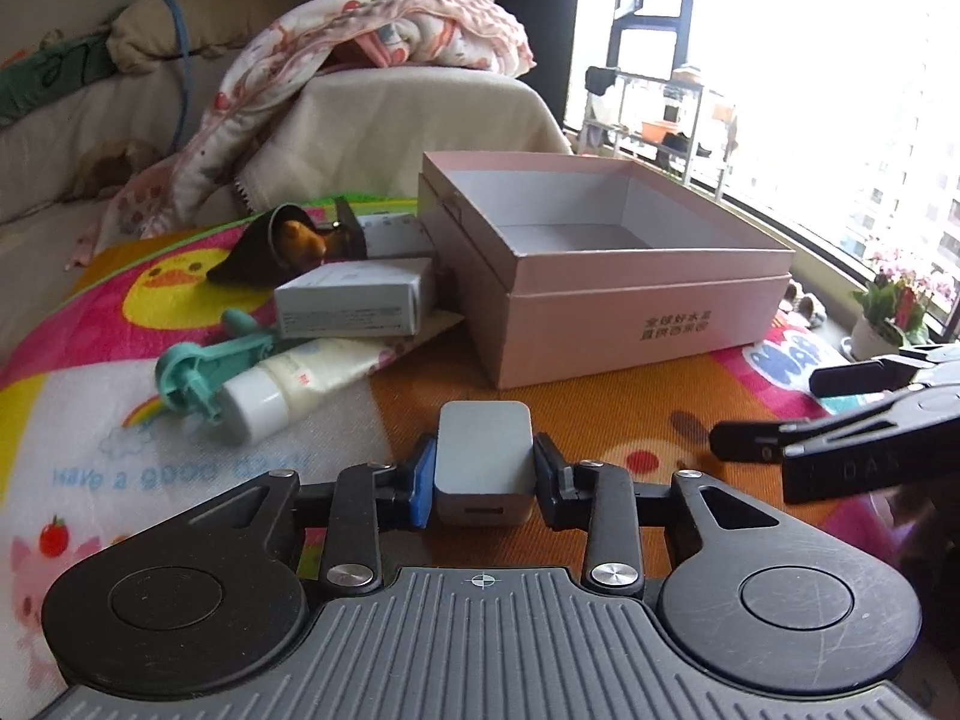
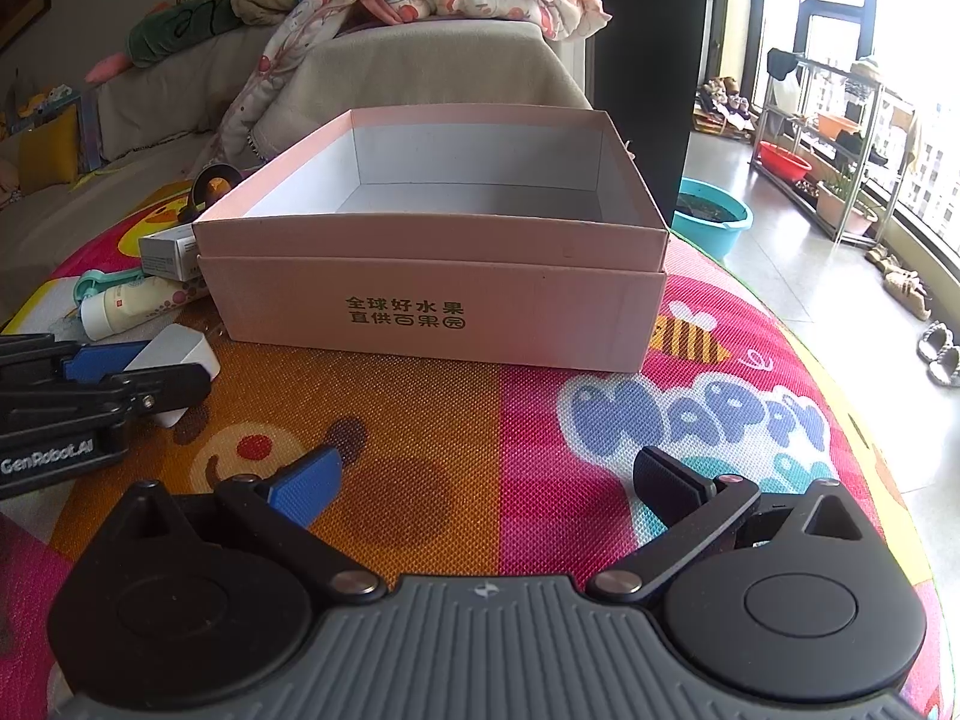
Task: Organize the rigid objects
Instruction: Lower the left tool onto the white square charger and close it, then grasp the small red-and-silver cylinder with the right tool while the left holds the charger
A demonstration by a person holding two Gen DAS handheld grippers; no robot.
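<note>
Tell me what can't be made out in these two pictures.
- Pink box: near floor hidden by its front wall, both views.
- White charger: partly covered by the left gripper, right wrist view.
- Dark pouch contents: orange shape, too unclear, left wrist view.
- Right gripper: base cut by the edge, left wrist view.

1. Charger (image 1: pixel 483 462): a small grey-white block with rounded corners and a slot in its near face. It sits at centre frame in the left wrist view, pinched between two pads just above the mat.
2. Box (image 2: pixel 432 306): a pink, open, empty carton with white inner walls and dark print on its front, at centre of the right wrist view.
3. Tube (image 1: pixel 300 378): cream with a white cap, lying flat at left.
4. Carton (image 1: pixel 354 300): small and grey, lying on the tube beside the box.
5. Clip (image 1: pixel 198 372): a teal plastic piece, left of the tube's cap.
</note>
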